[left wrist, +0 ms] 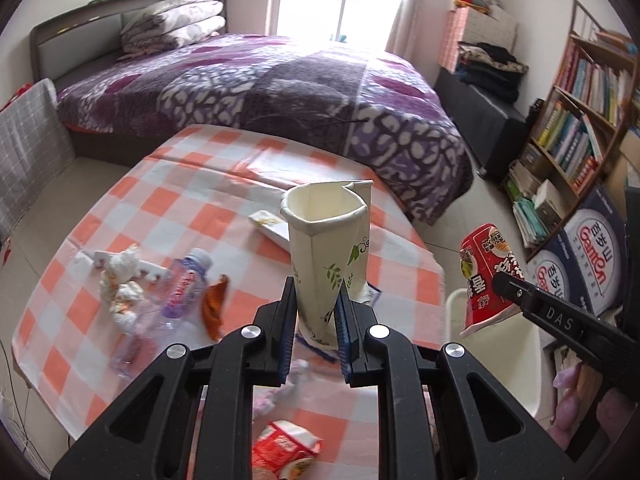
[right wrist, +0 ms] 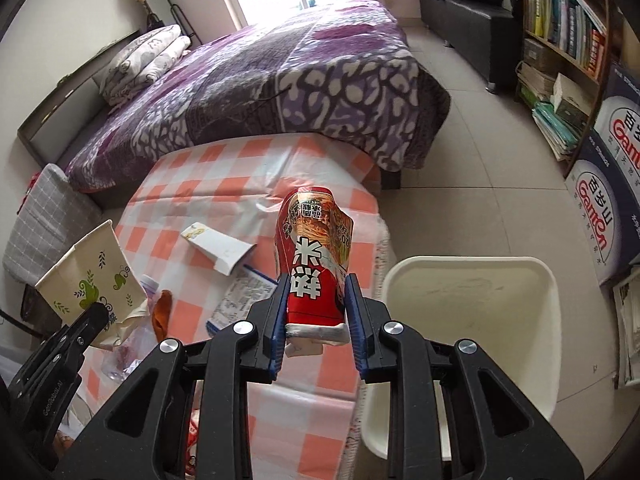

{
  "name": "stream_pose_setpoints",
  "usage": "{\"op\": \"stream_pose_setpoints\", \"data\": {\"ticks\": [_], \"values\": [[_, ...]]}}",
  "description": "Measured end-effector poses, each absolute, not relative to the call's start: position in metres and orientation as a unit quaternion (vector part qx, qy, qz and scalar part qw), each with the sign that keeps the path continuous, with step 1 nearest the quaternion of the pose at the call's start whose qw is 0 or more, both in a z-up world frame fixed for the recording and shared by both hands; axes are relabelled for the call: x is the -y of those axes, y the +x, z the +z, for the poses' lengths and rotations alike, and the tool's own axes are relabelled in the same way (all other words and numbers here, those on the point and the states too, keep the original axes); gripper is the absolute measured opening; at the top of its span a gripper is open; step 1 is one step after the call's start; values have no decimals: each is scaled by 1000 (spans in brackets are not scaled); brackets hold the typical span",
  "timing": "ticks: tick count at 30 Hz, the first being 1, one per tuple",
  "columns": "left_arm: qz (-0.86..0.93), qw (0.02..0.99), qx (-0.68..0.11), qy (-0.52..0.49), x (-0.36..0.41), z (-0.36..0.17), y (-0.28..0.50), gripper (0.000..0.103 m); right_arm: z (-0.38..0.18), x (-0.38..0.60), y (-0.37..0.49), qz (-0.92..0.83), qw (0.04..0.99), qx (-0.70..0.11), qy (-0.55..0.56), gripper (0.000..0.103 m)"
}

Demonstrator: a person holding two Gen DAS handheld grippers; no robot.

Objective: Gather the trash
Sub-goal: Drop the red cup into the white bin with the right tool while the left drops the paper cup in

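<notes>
Right wrist view: the right gripper [right wrist: 316,312], fingers clamped on the red noodle cup [right wrist: 314,264], sits just left of the white bin [right wrist: 472,320], probably nearer it than the left gripper [left wrist: 316,316], fingers pinching the paper cup [left wrist: 328,256] above the bench [left wrist: 120,208].

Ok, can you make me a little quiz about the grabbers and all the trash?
1. True or false: the left gripper squeezes a crushed paper cup.
2. What colour is the noodle cup in the right gripper?
3. Where is the white bin? A) on the bed B) on the floor beside the table C) on the bookshelf

Key: 1 true; 2 red; 3 B. The plastic bottle lies on the table.
</notes>
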State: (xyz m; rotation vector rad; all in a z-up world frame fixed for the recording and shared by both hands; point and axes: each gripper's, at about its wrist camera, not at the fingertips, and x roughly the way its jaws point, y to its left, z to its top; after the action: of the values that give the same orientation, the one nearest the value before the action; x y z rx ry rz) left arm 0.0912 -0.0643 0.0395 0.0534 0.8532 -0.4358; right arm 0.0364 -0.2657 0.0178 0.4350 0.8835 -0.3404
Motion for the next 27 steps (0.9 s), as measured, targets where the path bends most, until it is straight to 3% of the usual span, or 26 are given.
{"op": "stream_pose_setpoints", "data": {"ticks": [12,15,17,27], "values": [[-291,849,-439,51,146,13,69,18,5,333,-10,-248,836,-437,221,27],[-306,840,-444,60,166,6,63,18,3,348,-20,-268,829,-435,225,33],[-315,835,-447,67,179,2,60,18,3,356,-25,-283,825,-433,228,44],[-358,815,-447,91,232,-9,39,18,4,400,-54,-324,808,-409,273,60]]}}
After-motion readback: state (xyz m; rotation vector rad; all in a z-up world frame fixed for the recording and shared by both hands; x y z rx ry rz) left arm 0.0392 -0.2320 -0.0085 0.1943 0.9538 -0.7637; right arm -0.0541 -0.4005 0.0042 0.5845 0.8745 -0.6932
